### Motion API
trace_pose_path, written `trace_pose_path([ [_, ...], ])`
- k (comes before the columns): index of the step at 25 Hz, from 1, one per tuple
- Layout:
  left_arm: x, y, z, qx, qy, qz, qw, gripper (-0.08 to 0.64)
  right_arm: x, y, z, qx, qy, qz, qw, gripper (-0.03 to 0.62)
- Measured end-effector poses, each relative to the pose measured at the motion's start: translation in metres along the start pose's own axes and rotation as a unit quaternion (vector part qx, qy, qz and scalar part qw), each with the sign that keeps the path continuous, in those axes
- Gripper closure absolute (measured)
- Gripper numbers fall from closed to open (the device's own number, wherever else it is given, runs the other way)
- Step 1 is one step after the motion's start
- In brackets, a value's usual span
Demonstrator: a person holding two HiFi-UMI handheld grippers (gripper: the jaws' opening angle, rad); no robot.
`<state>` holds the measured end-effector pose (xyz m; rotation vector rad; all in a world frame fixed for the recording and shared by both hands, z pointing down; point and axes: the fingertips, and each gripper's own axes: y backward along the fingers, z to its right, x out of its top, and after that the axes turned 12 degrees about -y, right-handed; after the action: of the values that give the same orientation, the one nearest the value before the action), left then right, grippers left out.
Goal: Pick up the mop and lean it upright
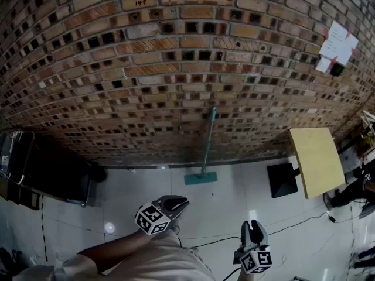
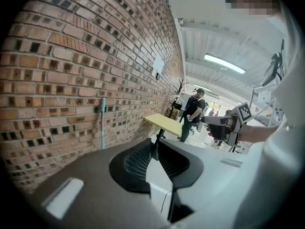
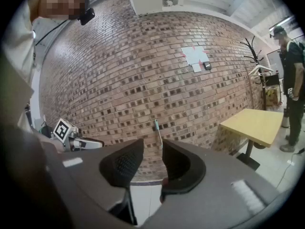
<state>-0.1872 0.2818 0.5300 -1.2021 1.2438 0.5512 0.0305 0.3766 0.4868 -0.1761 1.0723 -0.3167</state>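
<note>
Head view: left gripper (image 1: 180, 204) and right gripper (image 1: 253, 224) hang empty in the foreground; the mop (image 1: 208, 142) leans upright on the brick wall (image 1: 117, 69), well ahead. Left gripper view: jaw tips together. Right gripper view: jaws apart, empty.

Floor: pale glossy tiles, running up to a brick wall.
The floor (image 1: 234, 206) carried a mop (image 1: 206, 148), its teal head flat on the tiles at the foot of the wall and its handle leaning up against the bricks. To the right of it sat the black square base (image 1: 282, 180) of a yellow-topped table. A dark cabinet (image 1: 53, 168) stood far left. A thin black cable (image 1: 218, 239) trailed across the near tiles.
</note>
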Motion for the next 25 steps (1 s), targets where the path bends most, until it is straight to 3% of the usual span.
trace_pose_path([
  [11, 0.024, -0.045, -0.101, -0.032, -0.022, 0.004, 0.9993, 0.499, 0.023, -0.1, -0.011, -0.026, 0.014, 0.009, 1.0, 0.474],
  [25, 0.04, -0.077, -0.159, -0.056, -0.032, 0.022, 0.9977, 0.502, 0.043, -0.165, -0.021, -0.042, 0.031, 0.01, 0.999, 0.474],
])
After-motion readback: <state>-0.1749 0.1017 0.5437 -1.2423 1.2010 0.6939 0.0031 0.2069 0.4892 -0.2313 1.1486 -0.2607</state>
